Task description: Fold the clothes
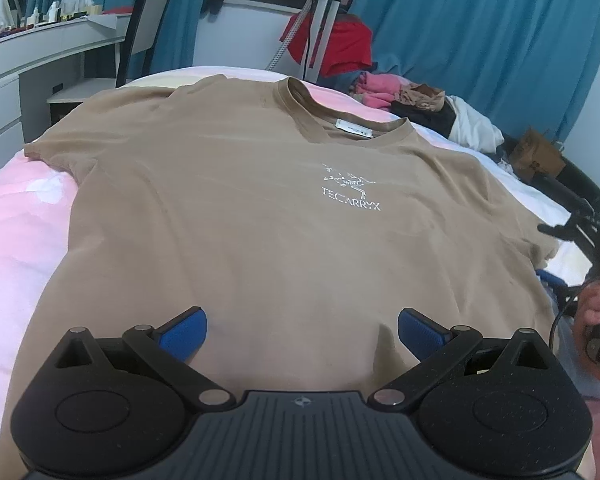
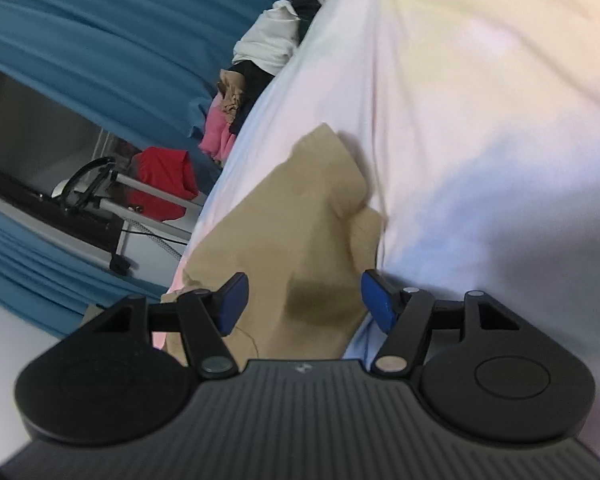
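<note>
Tan T-shirt point(image 1: 260, 208) lies spread flat, logo up, across the bed point(image 1: 16, 232), ready for folding. Left claw point(image 1: 302, 330) apart over hem; right claw point(image 2: 304, 302) apart over sleeve point(image 2: 324, 184).

A bed point(image 1: 16, 240) in pale pink sheeting carries a flat tan T-shirt point(image 1: 260, 220) and heaped clothes point(image 1: 420, 104).

A tan T-shirt point(image 1: 260, 216) lies spread flat, front up, on a bed with a pink and white sheet point(image 1: 16, 240). The left gripper point(image 1: 302, 330) sits over the shirt's lower hem, its blue-padded fingers point(image 1: 184, 334) wide apart. A pile of clothes point(image 1: 420, 100) lies beyond the collar, before blue curtains point(image 1: 480, 32).
</note>
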A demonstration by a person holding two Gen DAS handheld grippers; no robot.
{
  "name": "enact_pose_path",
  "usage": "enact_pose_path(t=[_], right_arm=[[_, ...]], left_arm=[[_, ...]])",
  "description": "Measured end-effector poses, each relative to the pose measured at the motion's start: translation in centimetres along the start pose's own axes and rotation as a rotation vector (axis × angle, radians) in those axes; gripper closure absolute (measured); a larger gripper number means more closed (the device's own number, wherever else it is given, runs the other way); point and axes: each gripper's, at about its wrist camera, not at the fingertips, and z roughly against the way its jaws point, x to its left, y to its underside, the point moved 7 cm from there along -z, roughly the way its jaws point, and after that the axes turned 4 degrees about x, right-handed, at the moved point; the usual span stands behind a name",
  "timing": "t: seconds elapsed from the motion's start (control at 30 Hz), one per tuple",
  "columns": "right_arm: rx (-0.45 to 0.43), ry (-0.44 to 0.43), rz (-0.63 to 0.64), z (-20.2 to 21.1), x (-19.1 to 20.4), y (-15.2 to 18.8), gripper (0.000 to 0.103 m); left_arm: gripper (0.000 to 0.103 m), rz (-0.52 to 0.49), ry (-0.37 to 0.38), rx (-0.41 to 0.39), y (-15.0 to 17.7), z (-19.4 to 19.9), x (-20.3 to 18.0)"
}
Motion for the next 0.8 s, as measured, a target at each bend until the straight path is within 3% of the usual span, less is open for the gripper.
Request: enact_pose_path(t=[0.43, 0.57, 0.67, 0.8], right_arm=[[0.045, 0.018, -0.023, -0.3, 0.0, 0.8, 0.038], [0.019, -0.003, -0.03, -0.5, -0.3, 0.4, 0.038], [-0.053, -0.018, -0.03, -0.3, -0.5, -0.5, 0.038], [-0.097, 0.028, 0.094, -1.6, 1.1, -0.8, 0.038]], left_arm=[[0.0, 0.005, 0.009, 0.002, 0.0, 0.2, 0.0], [0.0, 0.008, 0.008, -0.001, -0.1, 0.3, 0.0], [0.0, 0.011, 0.008, -0.003, -0.1, 0.4, 0.0], [0.0, 0.012, 0.009, -0.003, -0.1, 0.3, 0.0]])
